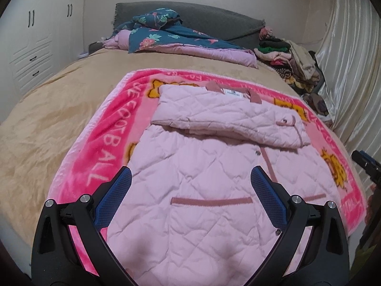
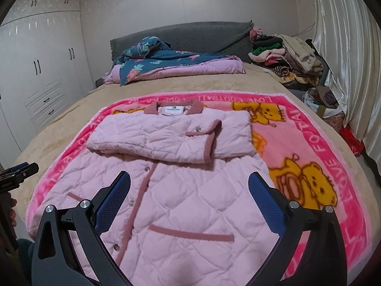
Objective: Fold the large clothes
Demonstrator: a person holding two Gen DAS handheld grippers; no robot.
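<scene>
A pink quilted jacket (image 1: 202, 166) lies flat on a bright pink blanket (image 1: 104, 143) spread over the tan bed (image 1: 47, 109). It is buttoned shut, with its collar at 12 o'clock and its hem at 6 o'clock, nearest the cameras. Both sleeves are folded across the chest, forming a thick band from 9 to 3 o'clock just below the collar; in the right wrist view one cuff (image 2: 204, 131) with a snap lies on top of that band. The left hand-held gripper (image 1: 191, 183) hangs above the lower body of the jacket with its jaws spread wide and nothing between them; its blue pads (image 1: 112, 197) frame a trimmed pocket slit (image 1: 212, 200). The right hand-held gripper (image 2: 189, 186) is likewise wide open and empty over the lower front, with the button placket at its 9 o'clock and another pocket slit (image 2: 190, 233) between its fingers. In the right wrist view the other gripper's tip shows at 9 o'clock of the frame, off the blanket. At 12 o'clock on the bed, against the grey headboard (image 1: 214, 21), sits a folded blue floral quilt (image 1: 171, 35), and at 2 o'clock a heap of clothes (image 1: 293, 57) lies beside the pale curtain (image 1: 352, 59). White wardrobes (image 2: 38, 71) stand at 10 o'clock.
</scene>
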